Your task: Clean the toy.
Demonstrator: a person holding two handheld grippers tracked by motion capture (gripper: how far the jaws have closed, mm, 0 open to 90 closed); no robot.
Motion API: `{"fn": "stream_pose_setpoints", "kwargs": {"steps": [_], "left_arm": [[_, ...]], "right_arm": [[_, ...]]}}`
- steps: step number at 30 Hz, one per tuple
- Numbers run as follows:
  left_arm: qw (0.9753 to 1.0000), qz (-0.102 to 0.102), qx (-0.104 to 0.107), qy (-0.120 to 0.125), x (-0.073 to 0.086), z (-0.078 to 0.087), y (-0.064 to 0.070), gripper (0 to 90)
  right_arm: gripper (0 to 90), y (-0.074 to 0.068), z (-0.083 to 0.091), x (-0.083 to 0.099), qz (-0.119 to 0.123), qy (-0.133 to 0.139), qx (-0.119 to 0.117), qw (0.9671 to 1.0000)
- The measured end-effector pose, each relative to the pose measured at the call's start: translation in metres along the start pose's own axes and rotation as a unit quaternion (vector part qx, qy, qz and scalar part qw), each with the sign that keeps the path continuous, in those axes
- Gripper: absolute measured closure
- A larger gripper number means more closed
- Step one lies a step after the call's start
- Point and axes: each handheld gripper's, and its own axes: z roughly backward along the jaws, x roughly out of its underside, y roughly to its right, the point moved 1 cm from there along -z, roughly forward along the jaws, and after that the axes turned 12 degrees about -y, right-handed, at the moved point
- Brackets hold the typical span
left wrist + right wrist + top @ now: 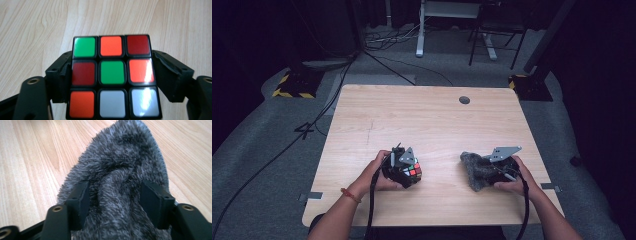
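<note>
Both hands are down at the near edge of the wooden desk (427, 120), one tool apiece. The left tool (408, 172) has its two black jaws clamped on the sides of a puzzle cube (412, 171), one jaw pressed to each flank, and the cube sits low over the desk's near-left area. Up close in the left gripper view, the cube (112, 76) shows a scrambled face: green, orange and dark red across the top row, dark red, green and orange in the middle, orange and two whites at the bottom. Over on the right, the right tool (484, 172) is squeezed onto a grey furry piece (474, 170) that lies on the desk near its right edge. In the right gripper view the fur (120, 177) bulges up between the jaws and spills past them onto the wood. The two tools are well apart.
</note>
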Motion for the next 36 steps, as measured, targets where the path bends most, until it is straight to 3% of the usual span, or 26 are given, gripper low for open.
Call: {"fn": "stream_pose_setpoints", "kwargs": {"steps": [9, 14, 17, 20, 24, 33, 36], "left_arm": [[0.9992, 0.026, -0.019, 0.023, 0.016, 0.019, 0.007, 19.3], [0.9984, 0.035, -0.04, 0.021, 0.025, 0.025, 0.011, 18.5], [0.9977, 0.037, -0.055, 0.018, 0.03, 0.03, 0.015, 20.9], [0.9966, 0.03, -0.075, 0.014, 0.034, 0.036, 0.018, 18.2], [0.9948, 0.036, -0.093, 0.019, 0.042, 0.043, 0.022, 17.4], [0.9929, 0.053, -0.107, 0.002, 0.068, 0.049, 0.025, 17.4], [0.9919, 0.067, -0.108, 0.008, 0.075, 0.051, 0.024, 17.4]], "right_arm": [[33.0, -0.001, 0.015, -0.006, 0.0, 0.004, 0.01, 0.9999], [29.3, -0.005, 0.018, -0.004, 0.003, -0.014, 0.028, 0.9995], [27.6, -0.008, 0.026, 0.0, -0.004, 0.0, 0.039, 0.9992], [26.8, -0.008, 0.033, 0.005, -0.007, 0.009, 0.045, 0.9989], [25.7, -0.008, 0.04, 0.011, -0.015, 0.01, 0.059, 0.9981], [25.7, -0.011, 0.049, 0.033, -0.03, 0.008, 0.078, 0.9964], [25.6, -0.011, 0.049, 0.041, -0.038, 0.007, 0.078, 0.9962]]}}
